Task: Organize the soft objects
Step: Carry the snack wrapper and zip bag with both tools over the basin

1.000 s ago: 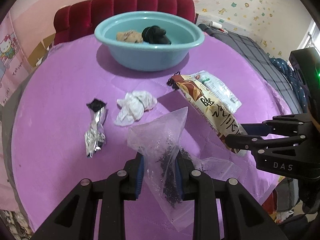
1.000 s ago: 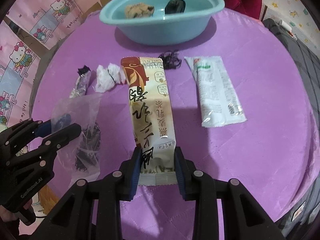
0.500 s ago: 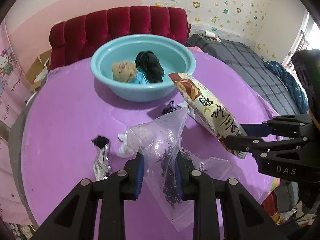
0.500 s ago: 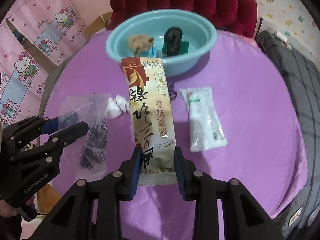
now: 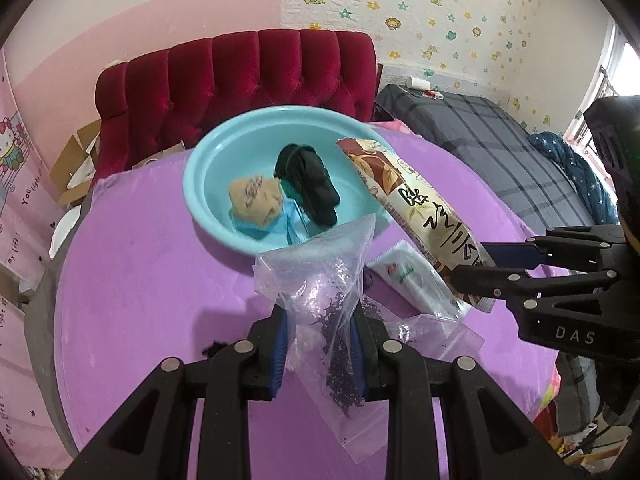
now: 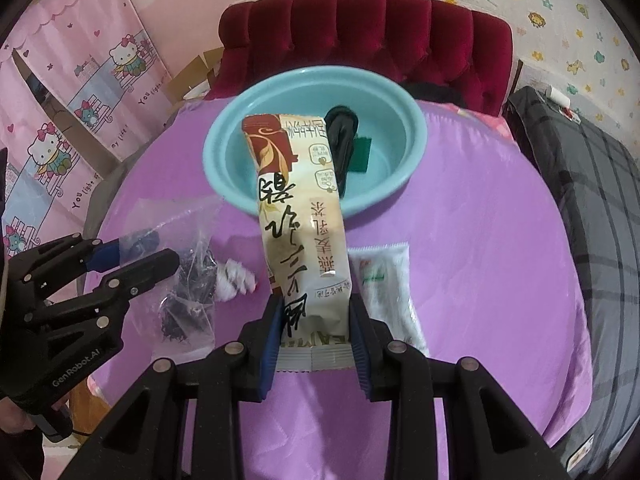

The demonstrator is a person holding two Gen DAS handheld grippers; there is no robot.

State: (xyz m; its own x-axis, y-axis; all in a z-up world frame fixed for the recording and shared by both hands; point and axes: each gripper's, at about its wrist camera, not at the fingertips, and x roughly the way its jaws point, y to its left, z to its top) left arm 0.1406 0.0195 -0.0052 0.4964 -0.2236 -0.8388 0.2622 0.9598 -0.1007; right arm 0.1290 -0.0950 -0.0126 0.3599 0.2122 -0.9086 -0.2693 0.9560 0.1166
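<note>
My left gripper [image 5: 320, 344] is shut on a clear plastic bag [image 5: 324, 280] with dark dried bits inside, held up above the purple table [image 5: 140, 280]. My right gripper [image 6: 314, 332] is shut on the bottom end of a long beige and brown snack packet [image 6: 296, 208], which stands up toward a teal basin [image 6: 396, 120]. The same basin [image 5: 212, 160] holds a tan bundle [image 5: 254, 198], a black rolled item [image 5: 312, 184] and a blue piece. Each gripper shows in the other's view, the left [image 6: 132, 258] and the right [image 5: 476, 260].
A white and green packet [image 6: 384, 284] lies on the cloth right of the snack packet. A white crumpled tissue [image 6: 236, 284] lies left of it. A red tufted chair [image 5: 260, 80] stands behind the table, a grey plaid bed [image 5: 500, 152] to the right.
Both grippers have risen with their loads and moved toward the basin. The table's small items have dropped low or out of sight in the left wrist view.
</note>
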